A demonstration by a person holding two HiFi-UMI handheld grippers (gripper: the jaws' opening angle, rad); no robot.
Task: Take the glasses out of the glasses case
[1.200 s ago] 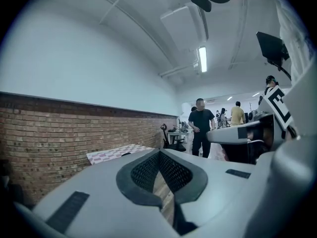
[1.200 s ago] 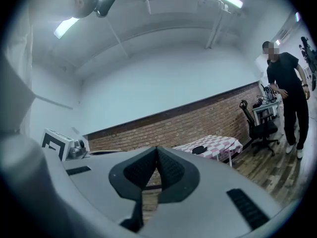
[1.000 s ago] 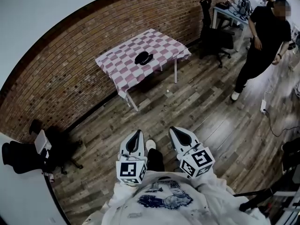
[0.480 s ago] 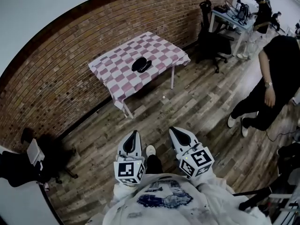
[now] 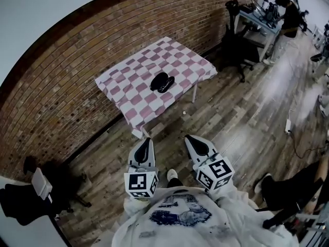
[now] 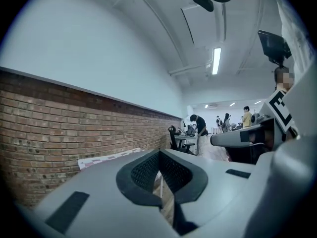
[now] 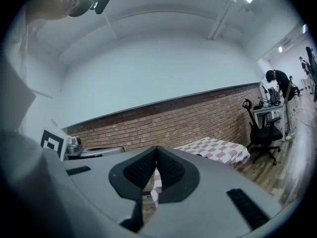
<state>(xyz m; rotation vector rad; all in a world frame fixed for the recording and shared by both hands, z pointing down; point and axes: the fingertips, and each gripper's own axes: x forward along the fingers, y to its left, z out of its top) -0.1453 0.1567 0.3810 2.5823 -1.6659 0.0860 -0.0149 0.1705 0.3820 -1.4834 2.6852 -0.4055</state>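
A black glasses case (image 5: 162, 81) lies on a table under a pink-and-white checked cloth (image 5: 133, 76), well ahead of me by the brick wall. The same checked cloth (image 7: 218, 150) appears past the jaws in the right gripper view, and as a thin strip (image 6: 106, 158) in the left gripper view. Both grippers are held level in front of my chest, over the wooden floor and short of the table. My left gripper (image 5: 146, 141) is shut with nothing in it. My right gripper (image 5: 190, 138) is also shut and empty. Whether the case is open I cannot tell.
A brick wall (image 5: 61, 86) runs behind the table. A black office chair (image 5: 234, 35) and a desk (image 5: 259, 19) with a person bending at it stand at the far right. Another dark chair (image 5: 25, 205) sits at the lower left. Cables (image 5: 298, 133) trail on the floor at right.
The table and case have drawn nearer and larger in the head view. The person in black who stood at the right has left that spot. Both grippers stay shut.
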